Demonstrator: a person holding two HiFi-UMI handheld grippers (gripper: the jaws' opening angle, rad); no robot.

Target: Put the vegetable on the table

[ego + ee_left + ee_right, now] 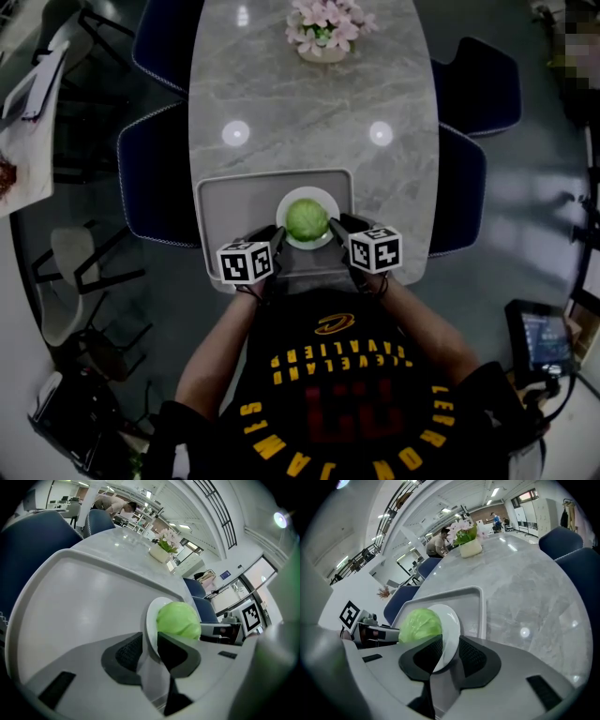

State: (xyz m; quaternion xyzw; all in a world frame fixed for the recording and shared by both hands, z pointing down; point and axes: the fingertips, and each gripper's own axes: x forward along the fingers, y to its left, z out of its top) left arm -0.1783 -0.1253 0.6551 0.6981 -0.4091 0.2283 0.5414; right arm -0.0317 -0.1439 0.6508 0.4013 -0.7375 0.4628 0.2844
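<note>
A green cabbage (307,219) sits on a small white plate (285,206), over a grey tray (225,202) at the near end of the marble table (309,103). My left gripper (277,242) is shut on the plate's left rim, and my right gripper (335,228) is shut on its right rim. In the left gripper view the plate (149,623) stands edge-on between the pads with the cabbage (178,619) beyond the left gripper (149,651). In the right gripper view the plate (449,625) is pinched by the right gripper (449,654), cabbage (419,625) to its left.
A pot of pink flowers (323,30) stands at the table's far end. Dark blue chairs (155,178) flank both sides, with another chair (459,187) on the right. The person's torso is close to the table's near edge.
</note>
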